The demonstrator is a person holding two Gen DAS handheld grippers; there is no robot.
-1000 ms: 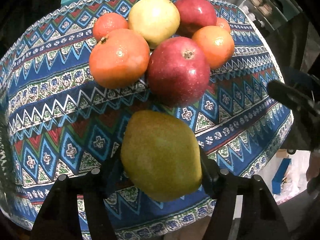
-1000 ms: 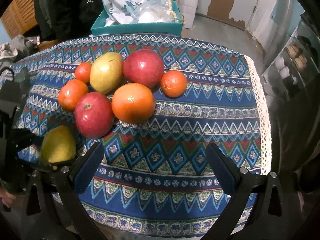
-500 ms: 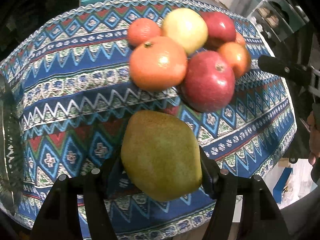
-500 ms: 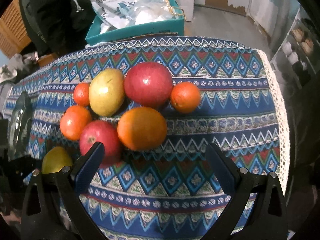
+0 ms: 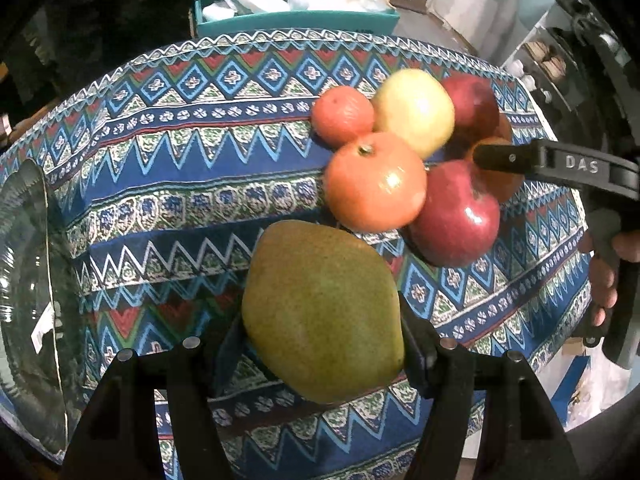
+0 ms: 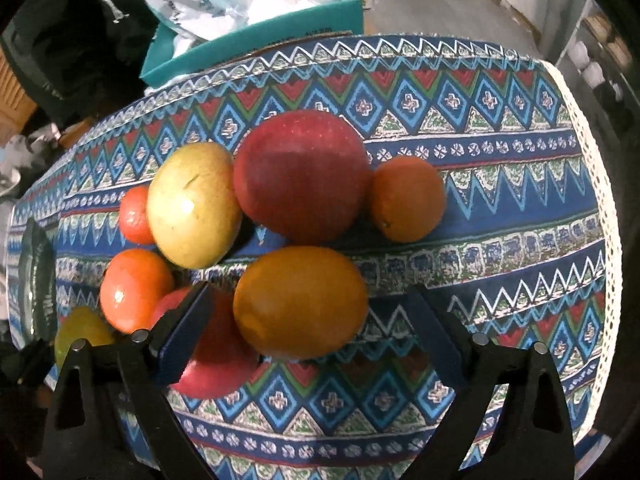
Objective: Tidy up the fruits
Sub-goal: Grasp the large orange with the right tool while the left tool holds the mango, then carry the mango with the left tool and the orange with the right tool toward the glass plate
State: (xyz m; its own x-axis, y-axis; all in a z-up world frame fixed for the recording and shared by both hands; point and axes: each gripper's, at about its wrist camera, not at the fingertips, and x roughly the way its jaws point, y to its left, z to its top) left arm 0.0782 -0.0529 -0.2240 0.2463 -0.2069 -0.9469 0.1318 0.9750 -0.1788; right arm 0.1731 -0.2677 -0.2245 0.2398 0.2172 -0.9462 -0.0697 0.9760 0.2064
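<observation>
My left gripper is shut on a green pear, held above the patterned tablecloth. A pile of fruit lies to its right: an orange fruit with a stem, a small tangerine, a yellow pear and a red apple. My right gripper hangs over this pile. Its jaws are closing around a large orange, with gaps still showing at both pads. A second red apple and a small orange lie beyond it. Its left finger partly hides the near red apple.
A clear glass dish sits at the table's left edge. A teal box with plastic bags stands behind the table. A person's hand holds the right gripper's handle. A white lace hem marks the cloth's right edge.
My left gripper carried the pear leftward, bringing the glass dish into view. My right gripper sank over the pile, so the large orange now sits between its slightly narrowed jaws.
</observation>
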